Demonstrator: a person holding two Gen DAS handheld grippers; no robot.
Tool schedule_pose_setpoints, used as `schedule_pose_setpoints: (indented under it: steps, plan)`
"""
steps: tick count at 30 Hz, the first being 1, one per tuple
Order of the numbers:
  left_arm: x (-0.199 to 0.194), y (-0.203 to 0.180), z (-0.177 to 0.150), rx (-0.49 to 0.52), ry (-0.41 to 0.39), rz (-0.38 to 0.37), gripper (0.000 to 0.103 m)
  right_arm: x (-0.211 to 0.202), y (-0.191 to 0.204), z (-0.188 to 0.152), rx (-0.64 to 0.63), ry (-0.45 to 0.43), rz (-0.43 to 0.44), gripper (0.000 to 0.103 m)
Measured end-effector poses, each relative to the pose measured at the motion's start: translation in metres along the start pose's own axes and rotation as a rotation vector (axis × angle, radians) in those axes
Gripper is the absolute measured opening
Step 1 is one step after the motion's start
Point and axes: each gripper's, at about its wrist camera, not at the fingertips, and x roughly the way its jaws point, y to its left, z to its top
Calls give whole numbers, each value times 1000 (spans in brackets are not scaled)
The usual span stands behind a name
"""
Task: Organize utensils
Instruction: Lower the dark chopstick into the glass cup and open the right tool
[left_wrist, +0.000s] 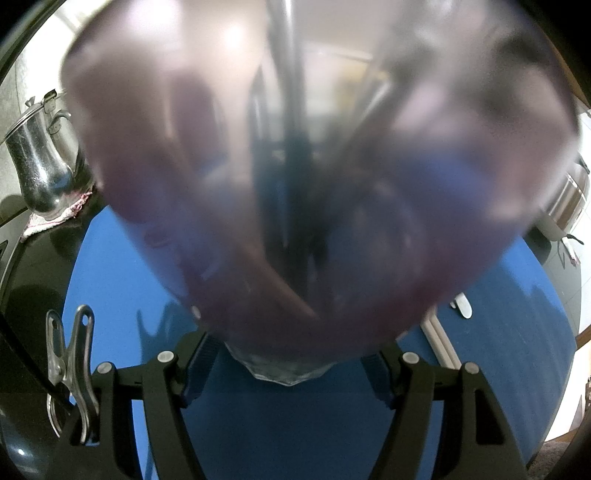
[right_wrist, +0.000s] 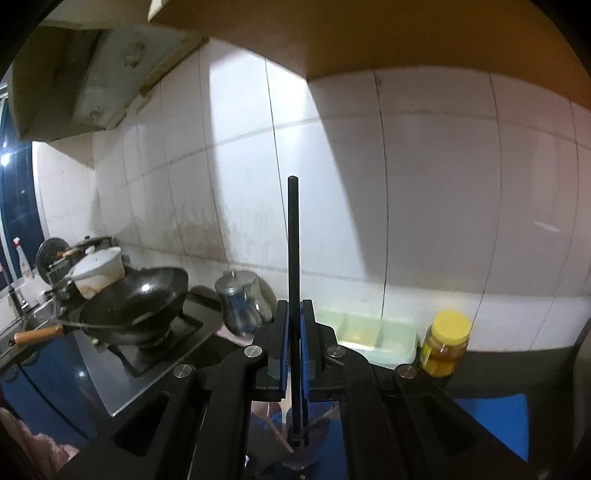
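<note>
In the left wrist view, a steel spring clip (left_wrist: 70, 373) is seen fixed to the outer link of the left gripper (left_wrist: 288, 373). Beyond it, at the far left, a dented metal jug (left_wrist: 40, 173) with a hinged lid is set on a pale crocheted cloth (left_wrist: 55, 218) at the edge of a dark counter (left_wrist: 26, 280). The left gripper is angled steeply down toward a blue mat (left_wrist: 122, 277). Its black fingers with blue ribbed pads (left_wrist: 199, 363) are closed on the base of a translucent purple-tinted cup (left_wrist: 317, 177), which is held upright and so close to the lens that it is blurred. Inside the cup, a black chopstick (left_wrist: 291, 155) and a brown wooden one (left_wrist: 280, 280) can be made out. To the right, on the mat, a white strip (left_wrist: 439, 339) and a rounded silver utensil end (left_wrist: 463, 304) are seen; what the utensil is cannot be told.

In the right wrist view, a black wok (right_wrist: 147, 302) with a wooden handle is seen on a stove (right_wrist: 162, 343) at left, with a white pot (right_wrist: 99, 269) behind it. The right gripper (right_wrist: 294, 343) is tilted slightly downward before a white tiled wall (right_wrist: 424, 184). Its blue pads (right_wrist: 306, 343) are pinched on the slim, matte black chopstick (right_wrist: 293, 240), which is held vertical, its lower end down in the cup (right_wrist: 299, 435). A pale green plastic tray (right_wrist: 373, 336) and a yellow-lidded jar (right_wrist: 447, 343) are seen at right.
</note>
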Motion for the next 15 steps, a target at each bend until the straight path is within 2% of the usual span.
schedule_pose_setpoints:
  steps: [15]
  plan:
    - [0, 1, 0, 0, 0, 0, 74, 48, -11, -56, 38, 230, 9, 7]
